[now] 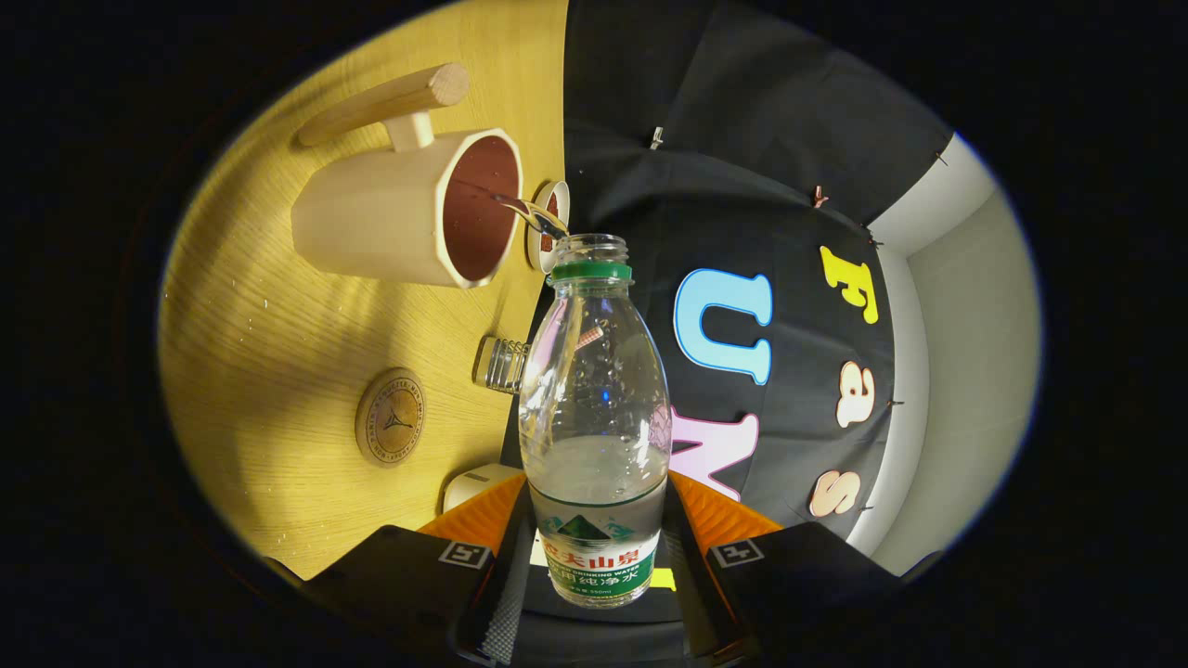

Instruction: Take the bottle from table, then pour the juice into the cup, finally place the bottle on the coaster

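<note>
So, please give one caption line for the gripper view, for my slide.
Claw shut on tilted, uncapped water bottle, pouring a thin stream into the wooden-handled cup; coaster waits on table.

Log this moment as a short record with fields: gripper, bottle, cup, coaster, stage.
gripper: gripper shut on the bottle's lower body
bottle: bottle uncapped, tipped toward the cup, partly filled with clear liquid
cup: cup with wooden handle, on the table, catching a thin stream
coaster: coaster round, bare, beside the cup
stage: pouring; placing not yet done
</note>
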{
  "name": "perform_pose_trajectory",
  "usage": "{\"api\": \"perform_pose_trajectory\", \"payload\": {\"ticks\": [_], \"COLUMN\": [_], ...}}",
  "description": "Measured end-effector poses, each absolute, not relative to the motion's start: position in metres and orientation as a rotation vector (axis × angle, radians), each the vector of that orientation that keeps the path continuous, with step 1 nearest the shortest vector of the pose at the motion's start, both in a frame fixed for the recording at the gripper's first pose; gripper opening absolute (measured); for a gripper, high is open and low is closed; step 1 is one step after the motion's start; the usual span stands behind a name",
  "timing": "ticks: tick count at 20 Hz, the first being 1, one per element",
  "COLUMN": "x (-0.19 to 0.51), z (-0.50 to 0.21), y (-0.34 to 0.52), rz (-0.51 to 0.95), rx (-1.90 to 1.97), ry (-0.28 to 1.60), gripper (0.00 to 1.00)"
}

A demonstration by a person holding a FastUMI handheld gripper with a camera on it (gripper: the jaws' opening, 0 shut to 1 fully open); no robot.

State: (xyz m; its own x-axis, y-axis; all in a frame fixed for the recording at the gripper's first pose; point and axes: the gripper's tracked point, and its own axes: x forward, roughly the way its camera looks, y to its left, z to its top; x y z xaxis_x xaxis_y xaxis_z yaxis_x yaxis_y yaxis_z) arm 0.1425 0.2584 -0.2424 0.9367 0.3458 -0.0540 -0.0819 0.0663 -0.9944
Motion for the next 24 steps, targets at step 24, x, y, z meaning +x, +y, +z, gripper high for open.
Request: {"api": "perform_pose_trajectory", "payload": {"ticks": [24], "x": [0.15], "z": [-0.244], "y": [0.269], "rz": [0.411], "rx": [-1.662], "ry": [-0.252], "gripper": [0.7]}}
